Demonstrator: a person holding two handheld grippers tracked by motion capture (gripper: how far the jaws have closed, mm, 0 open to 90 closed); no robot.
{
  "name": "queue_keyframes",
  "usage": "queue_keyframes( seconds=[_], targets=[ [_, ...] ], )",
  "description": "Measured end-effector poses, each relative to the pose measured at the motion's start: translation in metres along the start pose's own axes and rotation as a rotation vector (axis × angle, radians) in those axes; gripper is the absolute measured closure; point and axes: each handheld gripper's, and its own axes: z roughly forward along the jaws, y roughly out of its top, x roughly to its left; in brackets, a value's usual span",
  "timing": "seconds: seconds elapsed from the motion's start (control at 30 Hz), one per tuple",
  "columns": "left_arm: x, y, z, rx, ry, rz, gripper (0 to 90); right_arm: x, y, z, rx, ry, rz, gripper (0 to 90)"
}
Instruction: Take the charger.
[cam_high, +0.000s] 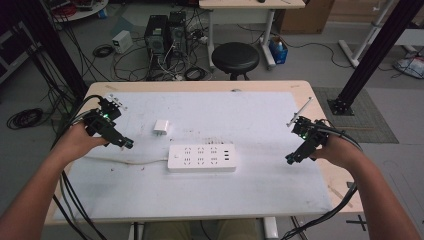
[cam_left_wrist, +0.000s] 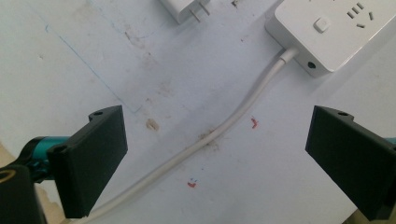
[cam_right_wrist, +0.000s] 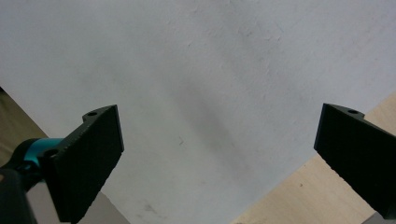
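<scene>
A white power strip (cam_high: 202, 158) lies at the middle of the white mat (cam_high: 250, 120), its white cord (cam_high: 125, 161) running left toward the table edge. A small white plug adapter (cam_high: 161, 126) lies just behind it. My left gripper (cam_high: 126, 144) hovers left of the strip, open, with nothing between its jaws. Its own view looks down on the cord (cam_left_wrist: 219, 133), the strip's end (cam_left_wrist: 336, 32) and the adapter (cam_left_wrist: 187, 8). My right gripper (cam_high: 292, 159) hangs open and empty over the mat's right side, above bare mat (cam_right_wrist: 205, 93) near the table's wooden edge (cam_right_wrist: 303, 196).
The mat covers most of a light wooden table (cam_high: 320, 95). A thin rod (cam_high: 300, 111) rises near the right gripper. Beyond the table stand a black stool (cam_high: 235, 57), computer towers (cam_high: 165, 32) with tangled cables, and black frame posts (cam_high: 372, 55).
</scene>
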Motion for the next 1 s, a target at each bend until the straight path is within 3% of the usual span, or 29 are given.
queue_keyframes(
  seconds=[0.27,0.4,0.53,0.57,0.6,0.8,1.0],
  targets=[
    [0.006,0.004,0.001,-0.026,0.014,-0.062,5.4,-0.003,0.001,0.0,-0.009,-0.002,0.009,0.7],
    [0.01,0.009,0.001,-0.069,0.022,-0.109,5.4,-0.006,0.004,0.004,0.004,-0.006,0.002,0.7],
    [0.009,0.013,0.003,-0.083,0.026,-0.131,5.4,-0.006,0.007,0.005,-0.004,-0.002,0.007,0.7],
    [0.009,0.015,0.005,-0.075,0.025,-0.151,5.4,-0.006,0.008,0.005,-0.005,0.0,0.008,0.7],
    [0.011,0.019,0.009,-0.065,0.013,-0.22,5.4,-0.007,0.009,0.005,-0.002,-0.006,0.001,0.7],
    [0.012,0.032,0.021,-0.098,0.014,-0.278,5.4,-0.008,0.008,0.008,-0.006,-0.003,0.017,0.7],
    [0.01,0.057,0.047,-0.112,0.021,-0.322,5.4,-0.01,0.006,0.011,-0.012,-0.001,0.018,0.7]
  ],
)
